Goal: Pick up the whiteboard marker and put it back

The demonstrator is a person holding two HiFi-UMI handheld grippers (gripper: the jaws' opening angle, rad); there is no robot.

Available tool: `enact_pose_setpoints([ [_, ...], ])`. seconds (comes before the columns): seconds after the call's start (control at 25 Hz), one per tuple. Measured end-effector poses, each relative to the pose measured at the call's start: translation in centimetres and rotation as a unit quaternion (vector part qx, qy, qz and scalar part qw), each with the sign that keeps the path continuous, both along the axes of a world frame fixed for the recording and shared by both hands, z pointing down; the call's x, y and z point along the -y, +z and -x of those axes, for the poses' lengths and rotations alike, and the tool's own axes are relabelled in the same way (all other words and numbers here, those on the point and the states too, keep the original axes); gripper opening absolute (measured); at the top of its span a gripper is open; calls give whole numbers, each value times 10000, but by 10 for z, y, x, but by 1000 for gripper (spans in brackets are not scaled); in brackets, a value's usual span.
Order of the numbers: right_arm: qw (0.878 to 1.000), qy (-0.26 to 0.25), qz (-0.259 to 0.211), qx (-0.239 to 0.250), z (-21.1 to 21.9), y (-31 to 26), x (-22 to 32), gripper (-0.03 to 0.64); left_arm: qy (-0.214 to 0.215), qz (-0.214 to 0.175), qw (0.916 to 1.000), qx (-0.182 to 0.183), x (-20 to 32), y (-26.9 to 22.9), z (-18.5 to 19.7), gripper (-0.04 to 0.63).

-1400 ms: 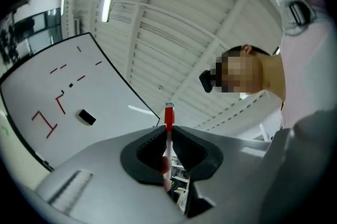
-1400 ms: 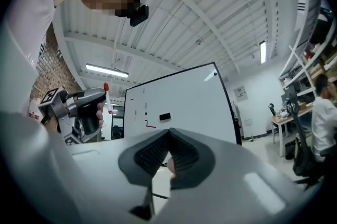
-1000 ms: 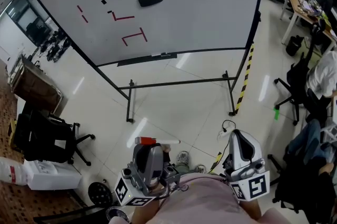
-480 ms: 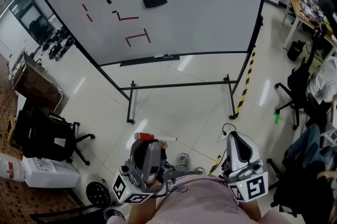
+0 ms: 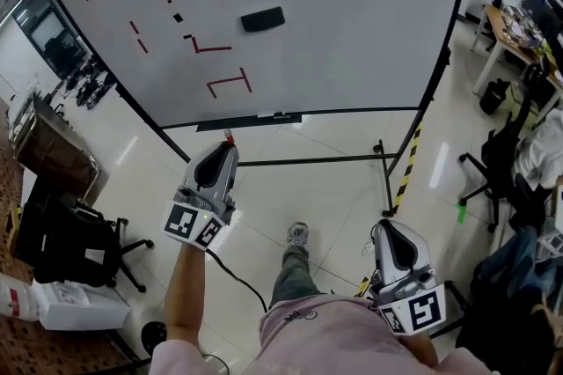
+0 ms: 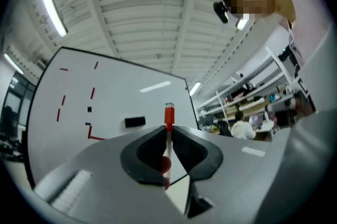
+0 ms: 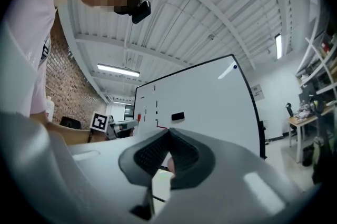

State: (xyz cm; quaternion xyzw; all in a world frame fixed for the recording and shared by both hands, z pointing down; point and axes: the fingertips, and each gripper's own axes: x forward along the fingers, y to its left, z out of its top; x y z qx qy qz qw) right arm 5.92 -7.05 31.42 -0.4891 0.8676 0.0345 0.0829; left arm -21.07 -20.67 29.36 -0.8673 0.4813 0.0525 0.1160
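Observation:
My left gripper (image 5: 226,146) is stretched out toward the whiteboard (image 5: 352,12), shut on the whiteboard marker (image 5: 229,136). In the left gripper view the marker (image 6: 168,115) stands upright between the jaws, red cap on top, its white barrel pinched at the tips of that gripper (image 6: 168,132). The board carries red strokes, a black eraser (image 5: 262,18) and a dark tray (image 5: 251,122) along its lower edge. My right gripper (image 5: 389,230) stays low by my body, with its jaw tips (image 7: 168,132) together and nothing held.
The board's black stand (image 5: 387,180) has feet on the glossy floor. Yellow-black tape (image 5: 406,158) runs past its right leg. Black office chairs (image 5: 70,241) and a white box (image 5: 66,307) sit at left; a chair (image 5: 497,153) and a cluttered desk (image 5: 515,21) at right.
My left gripper swung from beside my body forward and up toward the board, rolling so the marker went from lying crosswise to pointing ahead. My foot stepped forward. The right gripper shifted only slightly.

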Motion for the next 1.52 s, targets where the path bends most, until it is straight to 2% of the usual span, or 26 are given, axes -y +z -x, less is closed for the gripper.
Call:
enact_pose_setpoints([
  [0.08,9999,73,64,-55,9,7,32,5,-108,339,9969,708,63,49,22,44],
  [0.12,9998,136,102,-91,15,11,51,5,-196,442,9923,1141,94,75,34,44],
  [0.2,9993,258,145,-215,29,16,93,5,-335,554,9761,2074,151,125,56,44],
  [0.28,9989,268,112,-365,50,18,140,5,-322,706,9569,2797,207,172,75,44],
  [0.4,9982,215,199,-532,88,20,209,5,-143,1038,9308,3501,285,239,98,44],
  [0.44,9974,199,301,-622,100,23,226,5,-31,1118,9197,3764,303,262,101,44],
  [0.6,9920,84,845,-938,134,33,264,5,604,1142,8628,4888,326,341,95,44],
  [0.64,9910,54,916,-972,139,36,273,5,645,1076,8514,5094,329,352,95,44],
  [0.72,9901,25,972,-1008,143,39,292,5,570,1024,8373,5340,338,367,99,44],
  [0.8,9898,77,1011,-1000,143,42,307,5,613,1216,8323,5373,340,382,101,46],
  [0.92,9892,181,1115,-929,138,46,318,5,661,1549,8388,5177,336,394,101,71],
  [1.04,9896,193,1156,-840,130,47,312,5,351,1465,8440,5148,338,387,106,74],
  [1.12,9903,198,1115,-806,124,45,301,5,108,1404,8522,5039,337,375,108,74],
  [1.16,9910,212,1052,-804,119,42,294,5,-52,1353,8590,4938,334,363,109,74],
  [1.2,9919,240,949,-808,113,38,285,5,-240,1309,8703,4743,329,347,109,72],
  [1.24,9930,284,824,-795,104,34,274,5,-436,1316,8877,4390,321,327,108,72],
  [1.28,9942,341,716,-729,94,30,261,5,-611,1409,9109,3831,309,303,106,72],
  [1.32,9952,412,646,-611,82,26,245,5,-727,1570,9364,3052,292,277,103,72],
  [1.36,9959,490,602,-471,67,25,226,5,-777,1732,9590,2106,270,250,97,72],
  [1.4,9963,560,564,-326,51,24,205,5,-791,1808,9741,1101,241,222,89,72],
  [1.44,9966,616,520,-181,34,25,181,5,-792,1756,9811,170,208,196,80,72],
  [1.48,9967,658,467,-39,17,27,155,5,-760,1619,9821,-596,171,172,67,72],
  [1.52,9967,695,417,90,-1,30,128,5,-654,1479,9800,-1161,131,153,51,72],
])
